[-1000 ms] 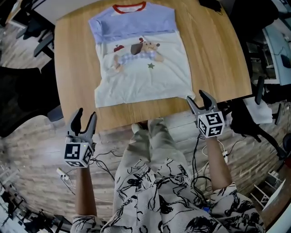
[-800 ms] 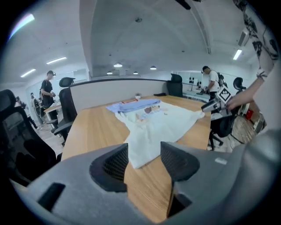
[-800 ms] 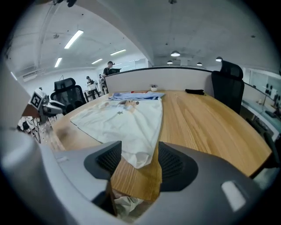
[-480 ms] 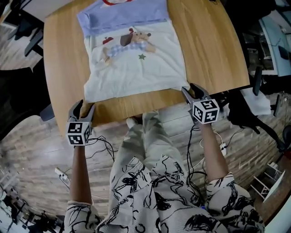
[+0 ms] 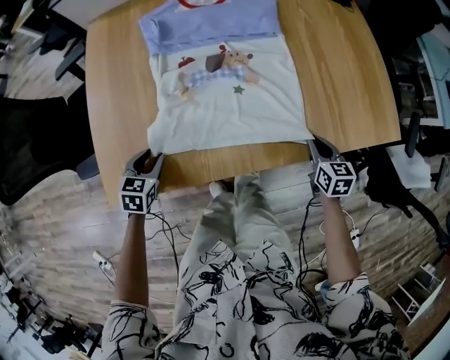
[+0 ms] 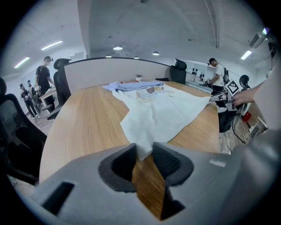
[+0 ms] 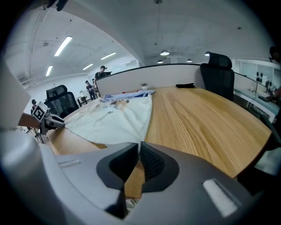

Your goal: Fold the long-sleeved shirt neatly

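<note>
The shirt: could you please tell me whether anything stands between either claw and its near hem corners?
Nothing visible does. The left claw is closing with one corner of the shirt between its jaws; the right claw is shut right at the other corner.

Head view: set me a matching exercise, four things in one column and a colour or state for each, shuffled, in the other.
Things:
1 collar
2 top band
3 table
4 right gripper

Colour or state:
A shut on a hem corner of the shirt
B red
C light wood
D blue

Pairs: 1-B, 2-D, 3-C, 4-A
</note>
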`<state>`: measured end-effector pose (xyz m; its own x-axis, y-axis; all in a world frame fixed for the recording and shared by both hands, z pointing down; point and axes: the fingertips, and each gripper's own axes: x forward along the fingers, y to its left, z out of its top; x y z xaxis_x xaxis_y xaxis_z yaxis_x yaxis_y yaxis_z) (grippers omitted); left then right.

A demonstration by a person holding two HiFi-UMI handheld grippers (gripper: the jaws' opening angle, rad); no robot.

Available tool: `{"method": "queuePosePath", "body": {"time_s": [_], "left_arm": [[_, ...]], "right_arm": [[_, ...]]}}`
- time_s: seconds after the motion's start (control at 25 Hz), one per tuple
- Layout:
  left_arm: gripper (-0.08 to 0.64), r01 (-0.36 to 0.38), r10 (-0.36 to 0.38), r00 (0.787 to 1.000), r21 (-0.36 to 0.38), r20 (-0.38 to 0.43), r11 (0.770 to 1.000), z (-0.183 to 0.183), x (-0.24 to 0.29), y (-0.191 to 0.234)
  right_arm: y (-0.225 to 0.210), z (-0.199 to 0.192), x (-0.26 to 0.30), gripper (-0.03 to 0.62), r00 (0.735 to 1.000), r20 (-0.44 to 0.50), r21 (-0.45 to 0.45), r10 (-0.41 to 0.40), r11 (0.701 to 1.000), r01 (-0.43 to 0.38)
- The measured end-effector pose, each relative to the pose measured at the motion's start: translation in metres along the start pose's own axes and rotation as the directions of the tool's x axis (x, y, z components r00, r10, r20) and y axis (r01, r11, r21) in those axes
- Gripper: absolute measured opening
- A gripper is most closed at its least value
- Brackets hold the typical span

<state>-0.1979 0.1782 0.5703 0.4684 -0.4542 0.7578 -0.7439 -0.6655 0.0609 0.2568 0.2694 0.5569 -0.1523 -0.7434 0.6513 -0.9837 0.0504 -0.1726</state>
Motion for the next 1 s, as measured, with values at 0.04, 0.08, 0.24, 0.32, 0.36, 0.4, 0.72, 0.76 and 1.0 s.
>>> {"method": "queuePosePath", "body": {"time_s": [0.04,0.08,0.24,0.32,0.36,0.4,0.72,0.76,1.0], "left_arm": [[0.084,0.000,0.000,1.000,-0.010,0.004,1.000,0.001,-0.001,0.000],[0.043,0.001,0.000,1.000,-0.022,0.011,1.000,0.002,-0.002,-0.002],[0.038,0.017,-0.015,1.000,-0.096,0.023,0.995,0.001,-0.013,-0.017],[0.038,0.032,-0.027,0.999,-0.143,0.034,0.989,0.001,-0.023,-0.033],[0.039,0.039,-0.032,0.998,-0.161,0.045,0.986,0.003,-0.030,-0.042],[0.039,0.044,-0.035,0.998,-0.174,0.058,0.984,0.005,-0.036,-0.052],[0.035,-0.001,0.030,0.992,-0.228,0.124,0.974,-0.005,-0.077,-0.090],[0.035,-0.017,0.045,0.992,-0.230,0.118,0.973,-0.011,-0.080,-0.089],[0.035,-0.070,0.089,0.992,-0.187,0.094,0.980,-0.037,-0.092,-0.107]], "right_arm": [[-0.001,-0.001,0.000,0.028,1.000,0.000,0.003,-0.002,1.000,0.002],[-0.001,-0.001,0.001,0.028,1.000,-0.001,0.000,-0.004,1.000,0.004],[-0.001,0.003,-0.004,0.028,1.000,0.019,-0.018,-0.014,1.000,0.014],[-0.002,0.010,-0.011,0.028,0.998,0.051,-0.018,-0.027,0.999,0.028],[-0.003,0.014,-0.015,0.028,0.997,0.069,-0.018,-0.034,0.999,0.035],[-0.003,0.018,-0.018,0.028,0.996,0.085,-0.019,-0.039,0.999,0.041],[-0.021,0.013,-0.055,0.028,0.988,0.145,0.052,-0.048,0.998,0.041],[-0.025,0.010,-0.060,0.028,0.988,0.149,0.063,-0.046,0.997,0.037],[-0.042,-0.007,-0.088,0.028,0.988,0.154,0.023,0.026,0.999,-0.030]]}}
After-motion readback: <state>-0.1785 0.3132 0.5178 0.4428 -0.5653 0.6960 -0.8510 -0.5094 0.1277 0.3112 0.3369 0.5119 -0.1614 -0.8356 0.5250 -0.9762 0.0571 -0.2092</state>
